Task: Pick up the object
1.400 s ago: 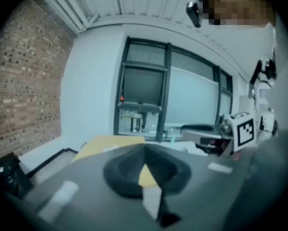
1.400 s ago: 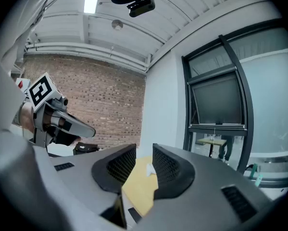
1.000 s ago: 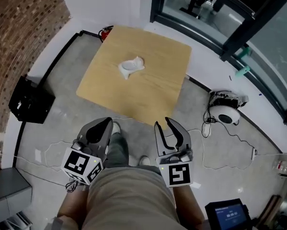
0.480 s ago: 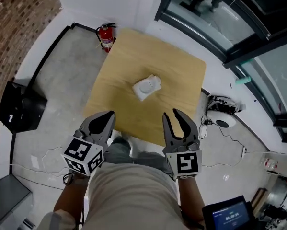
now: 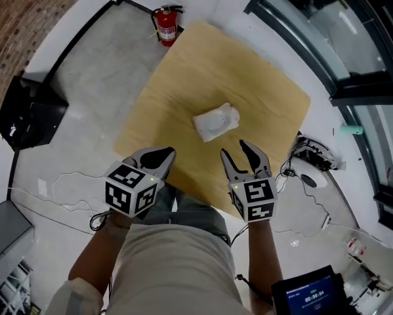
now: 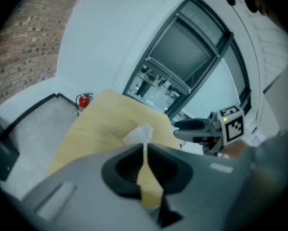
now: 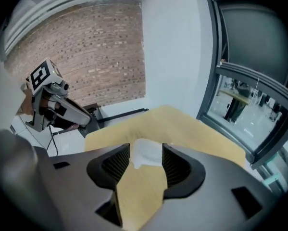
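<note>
A small white object [image 5: 216, 122] lies near the middle of a square wooden table [image 5: 183, 90]. My left gripper [image 5: 165, 153] hovers over the table's near edge, shut and empty. My right gripper [image 5: 241, 151] is just short of the object on its near right; its jaws are opening with nothing pressed between them. In the right gripper view the white object [image 7: 146, 153] shows ahead through the gap between the fingers [image 7: 116, 163], some way off. In the left gripper view the object [image 6: 140, 134] peeks above the shut jaws, and the right gripper [image 6: 184, 124] shows at the right.
A red fire extinguisher [image 5: 166, 23] stands on the floor by the table's far corner. A black box [image 5: 27, 115] sits at the left by the brick wall. Cables and a round white device [image 5: 312, 169] lie on the floor at the right. Glass partitions run behind the table.
The view has advanced toward the table; both grippers now reach its near edge. The right gripper's jaws have parted. The white object lies where it was.
</note>
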`<state>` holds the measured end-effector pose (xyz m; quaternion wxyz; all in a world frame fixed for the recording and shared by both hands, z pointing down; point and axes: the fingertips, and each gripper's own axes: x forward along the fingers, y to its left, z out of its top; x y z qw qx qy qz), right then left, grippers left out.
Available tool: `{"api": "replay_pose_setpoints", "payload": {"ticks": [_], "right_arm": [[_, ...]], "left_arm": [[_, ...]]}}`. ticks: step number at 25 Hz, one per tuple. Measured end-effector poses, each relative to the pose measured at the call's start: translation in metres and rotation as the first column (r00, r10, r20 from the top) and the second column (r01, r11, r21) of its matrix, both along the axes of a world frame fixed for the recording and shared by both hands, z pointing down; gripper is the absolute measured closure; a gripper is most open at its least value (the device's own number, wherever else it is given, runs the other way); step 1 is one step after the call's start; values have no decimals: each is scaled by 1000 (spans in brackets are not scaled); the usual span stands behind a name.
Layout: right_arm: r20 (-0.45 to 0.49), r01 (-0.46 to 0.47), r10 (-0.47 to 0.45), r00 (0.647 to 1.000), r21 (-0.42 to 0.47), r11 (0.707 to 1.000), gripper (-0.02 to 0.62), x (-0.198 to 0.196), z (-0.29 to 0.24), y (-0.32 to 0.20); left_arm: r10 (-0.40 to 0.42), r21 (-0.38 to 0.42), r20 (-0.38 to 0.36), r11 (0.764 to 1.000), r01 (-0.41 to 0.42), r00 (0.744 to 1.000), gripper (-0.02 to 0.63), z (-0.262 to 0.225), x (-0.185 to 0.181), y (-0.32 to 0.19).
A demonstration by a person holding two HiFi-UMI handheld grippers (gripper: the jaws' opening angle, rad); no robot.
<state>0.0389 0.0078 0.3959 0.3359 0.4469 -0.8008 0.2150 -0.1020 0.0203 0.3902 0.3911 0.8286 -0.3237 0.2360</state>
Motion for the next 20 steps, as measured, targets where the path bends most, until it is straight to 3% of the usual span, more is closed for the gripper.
{"api": "replay_pose_setpoints", "payload": {"ticks": [6,9,15,20], "right_arm": [[22,-23,26,999,-130,991,369,40,57,-65],[43,-25,34,998,-196,980,365,47,94,-98],[70,76,-56,996,-316,946,365,25,128,-107],[-14,118,-131,991,-341,933,357,17,133,-104]], "left_arm": [[-151,-206,-78,969,133,985,432,54,32,-34],[-192,-278,-58,946,168,980,345,97,53,-52],[-276,-325,-26,911,253,961,330,129,72,-71],[-293,-329,-30,906,267,956,316,123,78,-76]]}}
